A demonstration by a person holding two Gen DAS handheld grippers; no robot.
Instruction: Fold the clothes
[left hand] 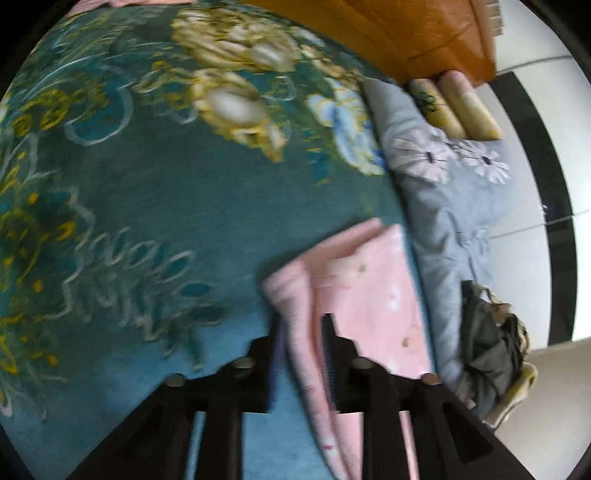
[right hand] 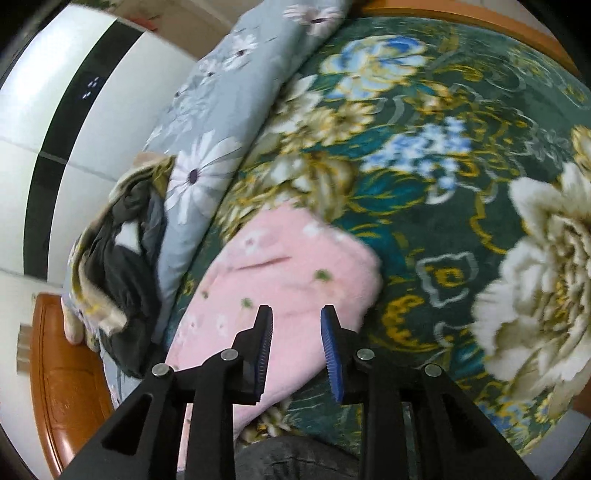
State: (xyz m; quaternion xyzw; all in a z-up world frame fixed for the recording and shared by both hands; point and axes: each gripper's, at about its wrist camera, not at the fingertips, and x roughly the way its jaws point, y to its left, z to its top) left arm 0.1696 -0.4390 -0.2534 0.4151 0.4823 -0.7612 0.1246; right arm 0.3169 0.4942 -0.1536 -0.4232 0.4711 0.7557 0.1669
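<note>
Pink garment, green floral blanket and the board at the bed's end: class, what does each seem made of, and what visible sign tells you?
Pink garment: probably soft fleece or brushed knit; matte, fuzzy, rounded folds. Green floral blanket: likely plush pile; the printed flowers look furry. Board: seemingly varnished wood; orange-brown, glossy, with a carved panel.

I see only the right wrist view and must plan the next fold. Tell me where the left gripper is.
Observer: The left gripper straddles a folded edge of the pink garment; I cannot tell whether it pinches.
Operator: Report what lies beyond the grey quilt.
Observer: Two rolled cushions lie at the end of the grey quilt, near the wooden board.
Operator: Check for more clothes.
Observer: Another pink piece shows at the far edge of the blanket.
</note>
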